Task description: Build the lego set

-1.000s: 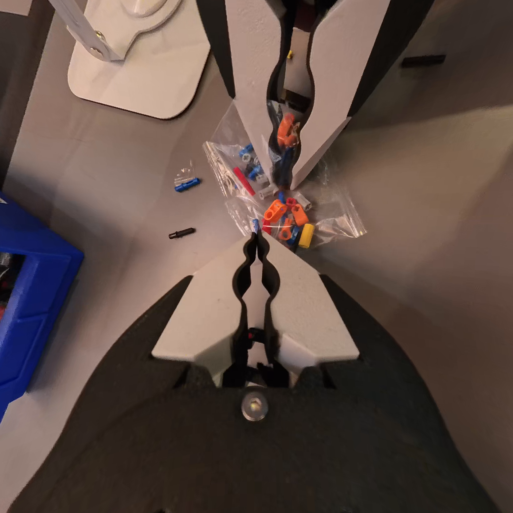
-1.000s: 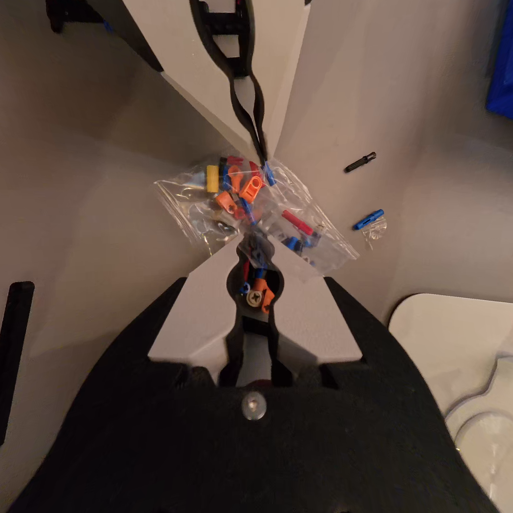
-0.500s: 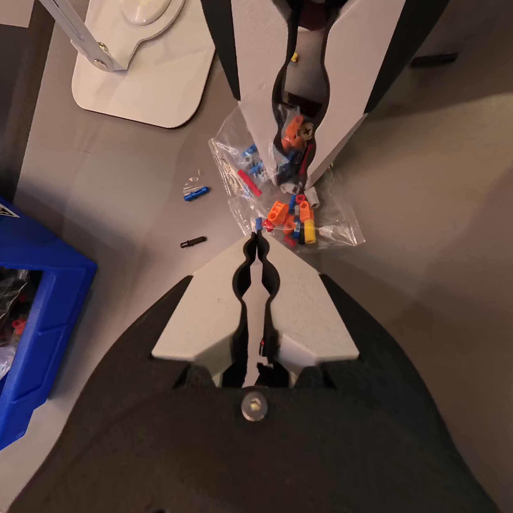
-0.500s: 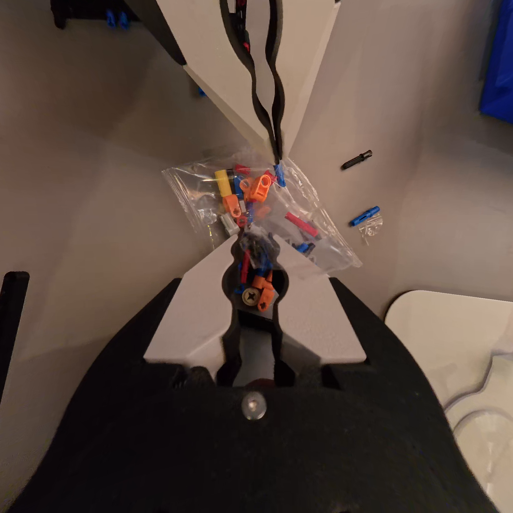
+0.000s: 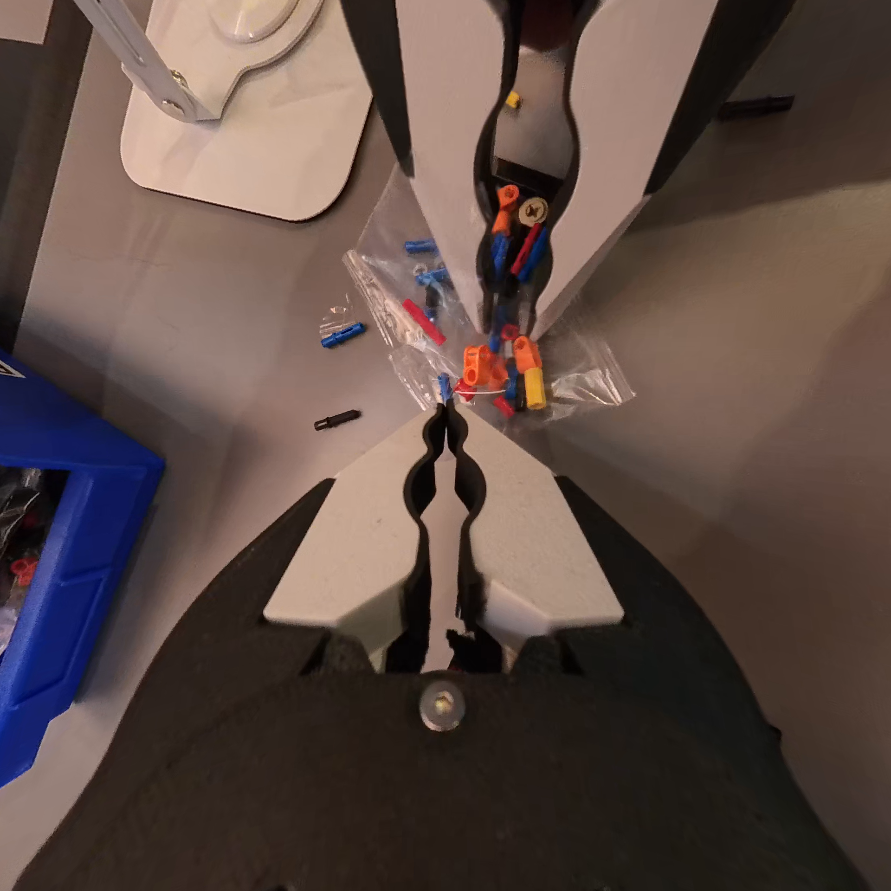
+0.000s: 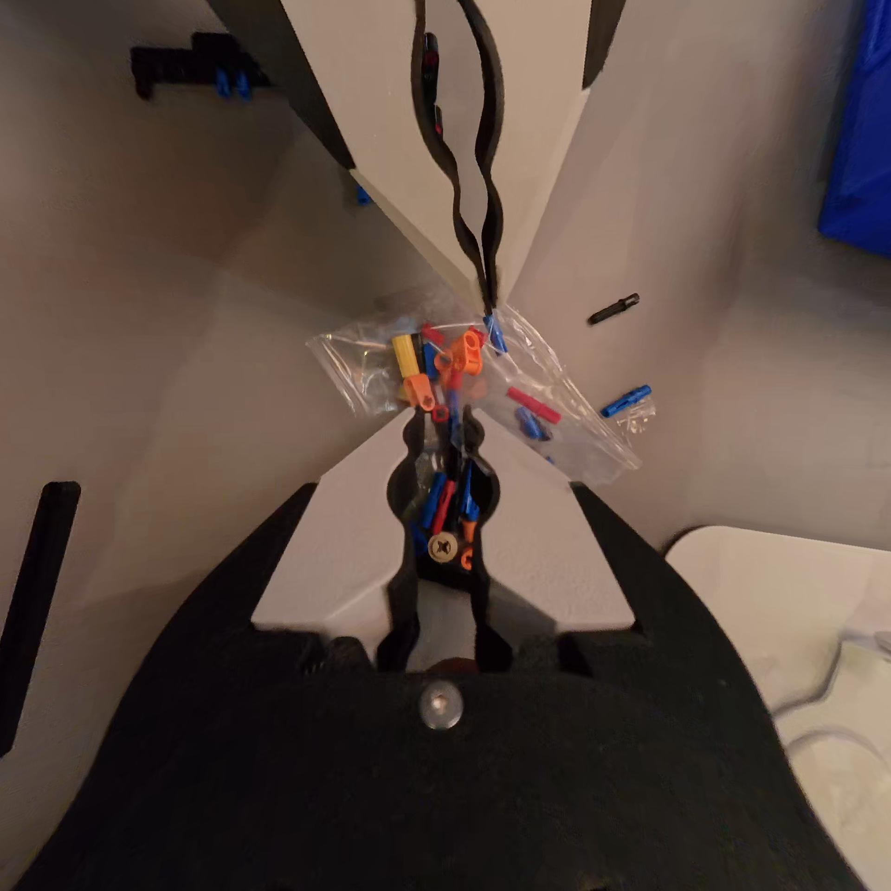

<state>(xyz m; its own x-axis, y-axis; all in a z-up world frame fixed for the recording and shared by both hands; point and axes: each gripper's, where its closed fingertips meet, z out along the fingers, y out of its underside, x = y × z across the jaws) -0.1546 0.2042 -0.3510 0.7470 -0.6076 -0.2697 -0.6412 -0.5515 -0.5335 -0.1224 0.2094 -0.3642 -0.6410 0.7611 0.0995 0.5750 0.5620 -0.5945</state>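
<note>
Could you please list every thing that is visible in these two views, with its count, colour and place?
Clear plastic bag of small lego pieces: one, transparent, pieces orange, blue, red and yellow; held between both grippers above the table.
Loose blue pin: one, blue, on the grey table left of the bag.
Loose black pin: one, black, on the table nearer the left gripper.
Blue plastic bin: one, blue, left edge.
White flat stand base: one, white, upper left.
Black beam assembly with blue pins: one, right wrist view, top left.
Left gripper: shut on the bag.
Right gripper: shut on the bag.
</note>
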